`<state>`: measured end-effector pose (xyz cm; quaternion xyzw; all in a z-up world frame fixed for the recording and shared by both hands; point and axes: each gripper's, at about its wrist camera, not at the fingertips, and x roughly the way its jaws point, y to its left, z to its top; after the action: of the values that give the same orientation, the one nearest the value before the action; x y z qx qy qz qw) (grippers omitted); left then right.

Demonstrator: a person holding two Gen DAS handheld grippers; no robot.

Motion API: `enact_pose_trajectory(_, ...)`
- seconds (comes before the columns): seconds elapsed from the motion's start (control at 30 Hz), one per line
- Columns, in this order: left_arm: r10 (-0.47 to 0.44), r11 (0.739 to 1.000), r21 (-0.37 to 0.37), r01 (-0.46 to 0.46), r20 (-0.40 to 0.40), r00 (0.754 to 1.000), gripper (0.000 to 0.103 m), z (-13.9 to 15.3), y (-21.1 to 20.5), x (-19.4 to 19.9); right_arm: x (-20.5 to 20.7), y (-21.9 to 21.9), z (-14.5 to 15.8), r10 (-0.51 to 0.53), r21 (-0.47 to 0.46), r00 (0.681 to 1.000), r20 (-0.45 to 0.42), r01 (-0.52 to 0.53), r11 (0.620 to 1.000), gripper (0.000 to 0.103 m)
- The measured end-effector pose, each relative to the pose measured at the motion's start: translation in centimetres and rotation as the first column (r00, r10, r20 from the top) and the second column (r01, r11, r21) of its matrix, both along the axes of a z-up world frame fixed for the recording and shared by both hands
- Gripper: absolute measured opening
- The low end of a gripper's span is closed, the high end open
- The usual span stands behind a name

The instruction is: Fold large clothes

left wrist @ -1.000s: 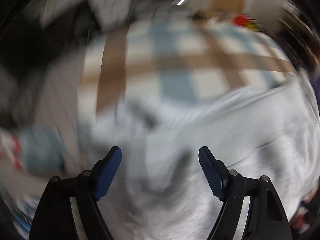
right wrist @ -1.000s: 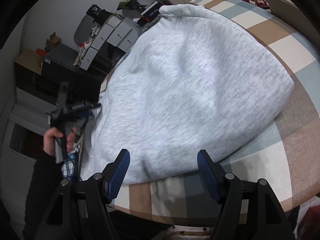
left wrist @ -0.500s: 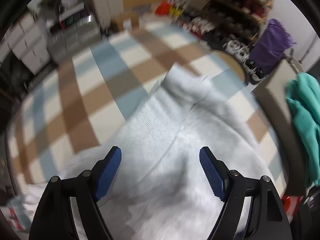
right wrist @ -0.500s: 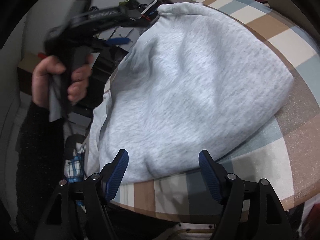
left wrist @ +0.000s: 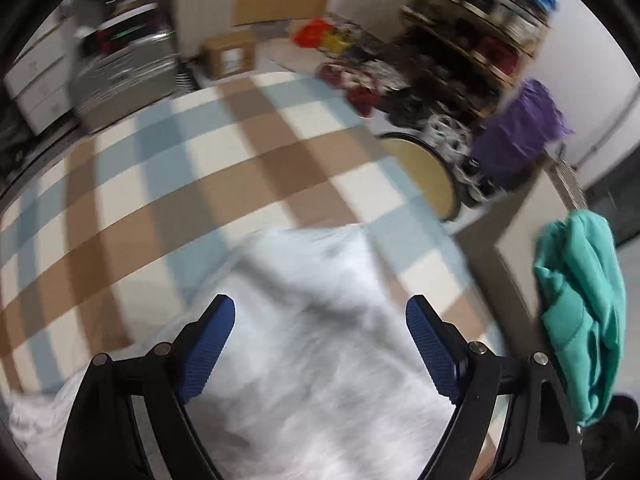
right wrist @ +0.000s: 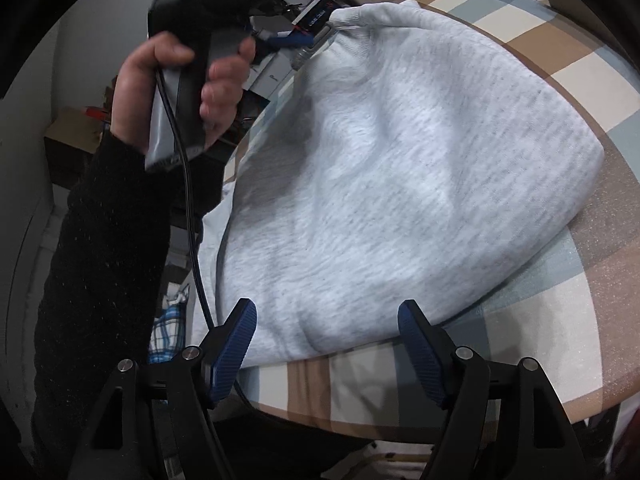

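The grey sweatshirt (right wrist: pixel 400 168) lies folded across the checked table (right wrist: pixel 540 320), near its front edge. Left gripper (left wrist: pixel 320 344) hovers above it, jaws opening; right gripper (right wrist: pixel 326 344) gapes empty (nothing pinched) — take both near-edge corners evenly.

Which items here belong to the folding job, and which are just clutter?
Job: grey sweatshirt, checked table, left gripper with jaws opening, right gripper.
Clutter: teal garment, purple bag, cardboard box, shelves.

Checked tablecloth (left wrist: pixel 208 184) fills centre; cluttered shelving (left wrist: pixel 480 28) at 1 o'clock, white drawers (left wrist: pixel 36 80) at 10, cardboard box (left wrist: pixel 230 56) at 12.
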<state>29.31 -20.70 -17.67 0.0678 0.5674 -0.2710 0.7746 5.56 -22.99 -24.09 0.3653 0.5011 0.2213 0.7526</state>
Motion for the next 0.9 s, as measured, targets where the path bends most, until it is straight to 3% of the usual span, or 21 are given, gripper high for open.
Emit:
enact_pose_trajectory(0.07,-0.030,0.999,0.017,0.031,-0.049,0.998,0.084,-1.9,-1.5,0.3,-0.1,0.0,-0.1,-0.002,-0.005,1.000,-0.003,0.002,1.000,0.075)
enact_pose_trajectory(0.13,-0.007,0.998,0.067,0.013,-0.089,0.996,0.084,-4.3,-2.3,1.0,-0.2,-0.2,-0.5,-0.012,0.001,1.000,-0.016,0.012,1.000,0.075)
enact_pose_trajectory(0.23,0.047,0.996,0.080,-0.038,-0.122,0.991,0.084,-6.5,-2.5,1.9,-0.3,-0.9,-0.9,-0.035,0.004,0.999,-0.026,0.035,0.999,0.075)
enact_pose_trajectory(0.3,0.057,0.988,0.148,-0.036,-0.137,0.989,0.084,-7.4,-3.0,2.6,-0.2,-1.2,-1.1,-0.054,0.001,0.998,-0.027,0.054,0.999,0.075)
enact_pose_trajectory(0.4,0.094,0.984,0.163,-0.069,-0.150,0.984,0.084,-5.4,-3.3,2.3,-0.2,-1.1,-1.3,-0.064,-0.047,0.998,-0.018,0.063,0.997,0.076)
enact_pose_trajectory(0.5,0.074,0.995,0.076,-0.065,-0.119,0.990,0.084,-1.6,-2.7,1.2,-0.1,-1.5,-1.5,-0.073,-0.071,0.997,-0.034,0.071,0.995,0.076)
enact_pose_trajectory(0.57,0.059,0.998,0.026,-0.057,-0.085,0.995,0.084,1.8,-0.9,-0.5,-0.2,-2.1,-1.9,-0.100,-0.047,0.994,-0.043,0.098,0.994,0.076)
enact_pose_trajectory(0.67,0.083,0.996,0.031,-0.082,-0.031,0.996,0.084,5.1,3.1,-3.1,-0.7,-2.9,-2.1,-0.137,-0.011,0.990,-0.036,0.137,0.991,0.076)
enact_pose_trajectory(0.8,0.148,0.987,0.051,-0.149,0.022,0.989,0.084,6.4,9.8,-7.4,-1.7,-3.6,-2.1,-0.184,0.028,0.982,-0.028,0.185,0.982,0.077)
enact_pose_trajectory(0.9,0.192,0.978,0.067,-0.195,0.054,0.980,0.084,5.5,14.0,-10.1,-2.5,-5.6,-2.4,-0.233,0.053,0.972,-0.015,0.234,0.971,0.077)
